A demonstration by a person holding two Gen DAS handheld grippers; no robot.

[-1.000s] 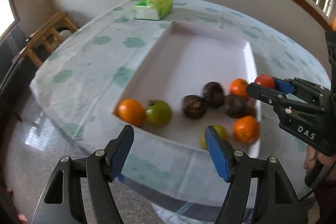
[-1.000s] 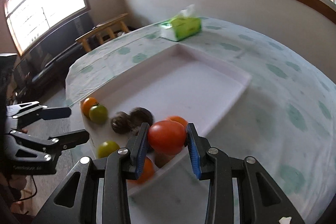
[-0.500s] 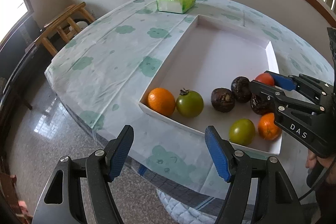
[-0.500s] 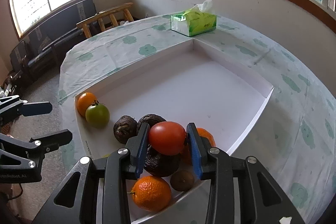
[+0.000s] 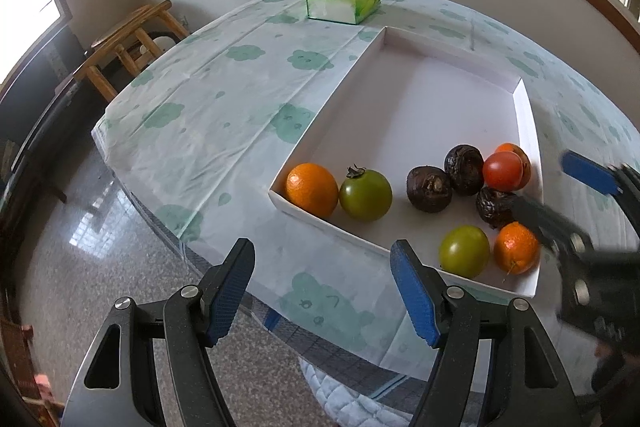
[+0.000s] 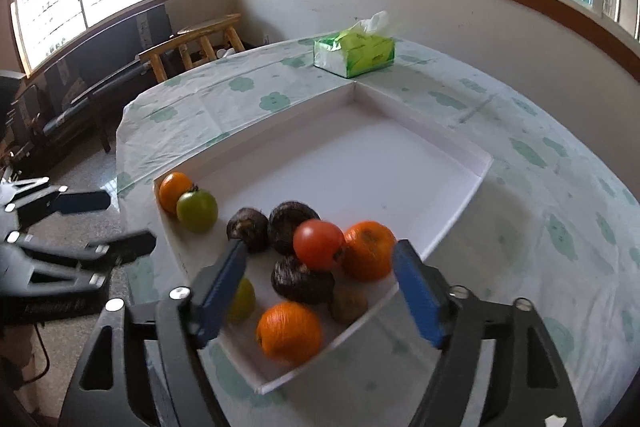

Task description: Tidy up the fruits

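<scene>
Right gripper (image 6: 320, 291) jaws were opening, nothing pinched; the red tomato (image 6: 318, 244) sat perched on a dark fruit (image 6: 302, 281) and an orange (image 6: 368, 250) in the white tray (image 6: 460, 147). Risk: it could roll off toward the low rim. Left gripper (image 5: 322, 291) stood open, empty.

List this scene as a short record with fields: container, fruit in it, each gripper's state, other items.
container: shallow white cardboard tray on a round table with a green-patterned plastic cloth
fruit in tray: red tomato, three oranges, two green tomatoes, three dark wrinkled fruits, one small brown fruit
red tomato: lying among the fruit, touching neither pad
right gripper: jaws opening
left gripper: open, empty, short of the tray
other: green tissue box
</scene>
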